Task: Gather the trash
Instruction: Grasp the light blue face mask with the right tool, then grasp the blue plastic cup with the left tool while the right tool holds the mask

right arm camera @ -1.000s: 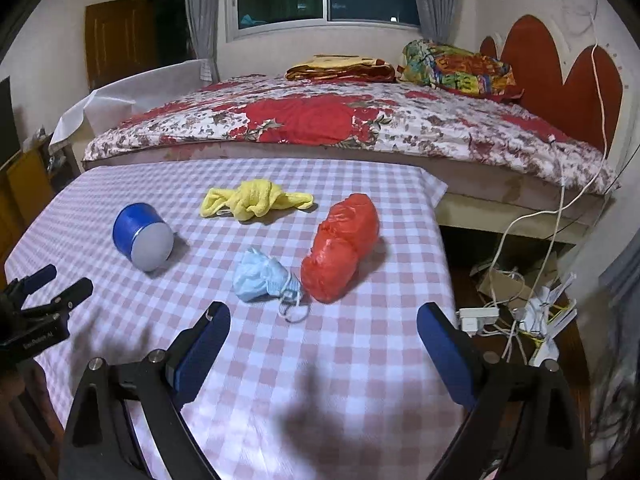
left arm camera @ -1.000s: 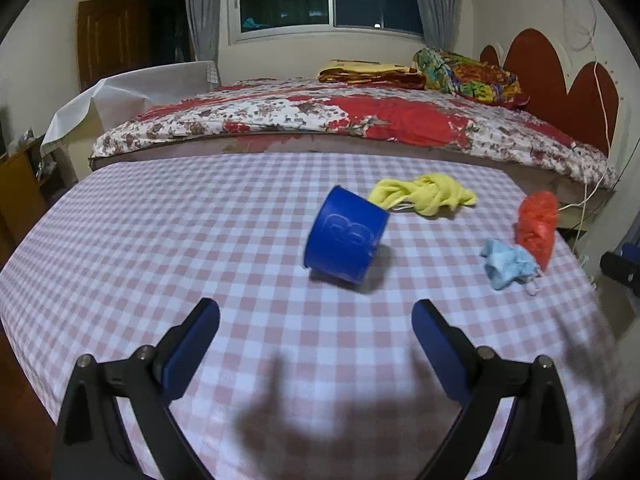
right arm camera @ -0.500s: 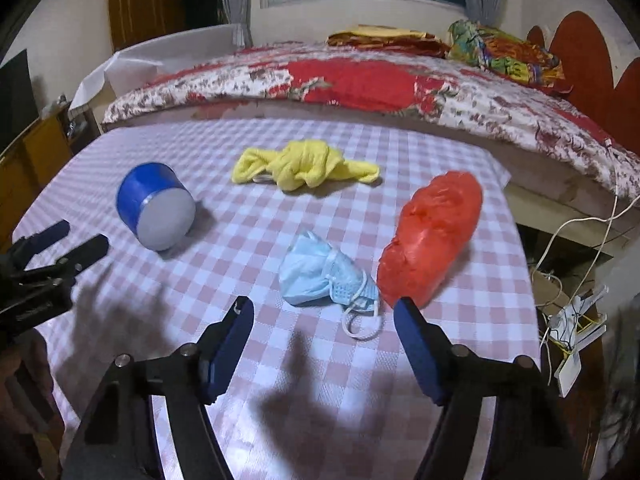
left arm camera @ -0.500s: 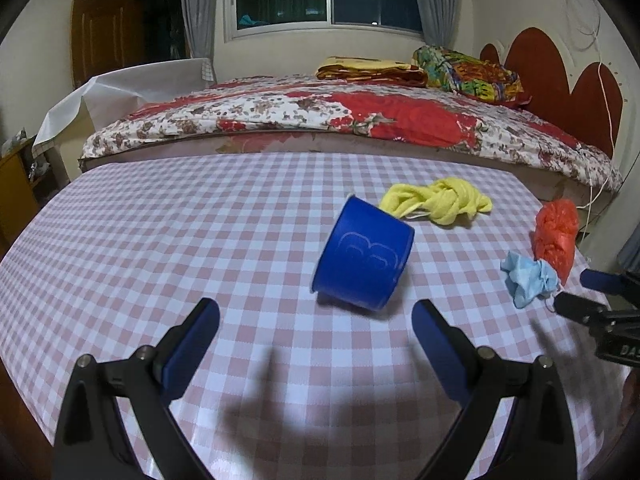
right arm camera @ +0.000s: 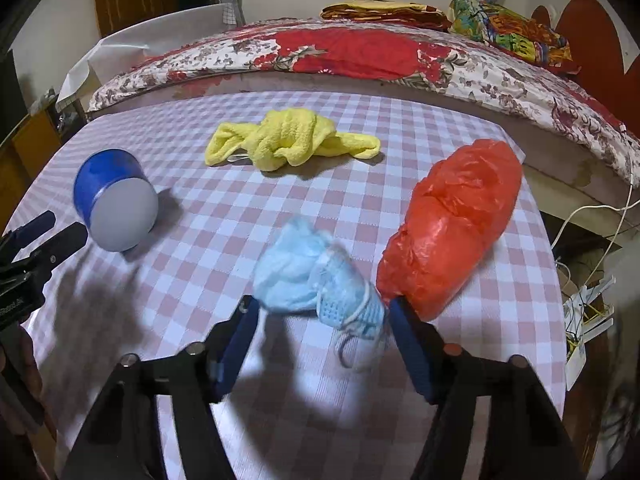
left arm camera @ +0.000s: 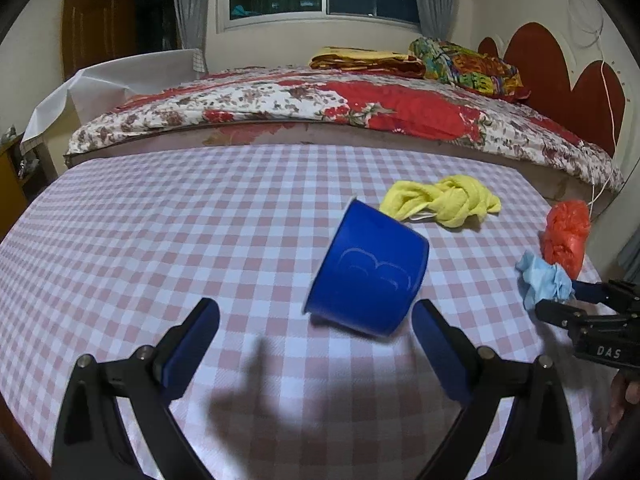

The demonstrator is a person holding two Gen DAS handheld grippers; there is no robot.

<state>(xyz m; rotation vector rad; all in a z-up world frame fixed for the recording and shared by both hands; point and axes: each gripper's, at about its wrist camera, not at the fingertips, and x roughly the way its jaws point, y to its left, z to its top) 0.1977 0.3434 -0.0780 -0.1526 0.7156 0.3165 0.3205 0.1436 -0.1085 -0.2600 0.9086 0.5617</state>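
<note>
The crumpled blue face mask [right arm camera: 316, 280] lies on the checked tabletop [right arm camera: 240, 208], just beside the lower end of the red plastic bag [right arm camera: 452, 232], with its ear loop trailing toward the camera. It sits between the two fingers of the right gripper [right arm camera: 320, 320], which are closing around it; the pads do not seem to press it yet, so I judge the mask is not held. The gripper comes from above at a slant, probably because a soft, flat thing is easier to pinch that way.

Further away, a yellow cloth [right arm camera: 288, 140] lies bunched near the far edge of the tabletop. The blue bucket [left arm camera: 366, 276] lies on its side, its mouth turned toward the right gripper, perhaps so that trash can be put in.

The left gripper [left arm camera: 316, 320] has its fingers wide apart and empty; the bucket is just ahead of them, nearer the right one. I think it is there to steady or lift the bucket.
</note>
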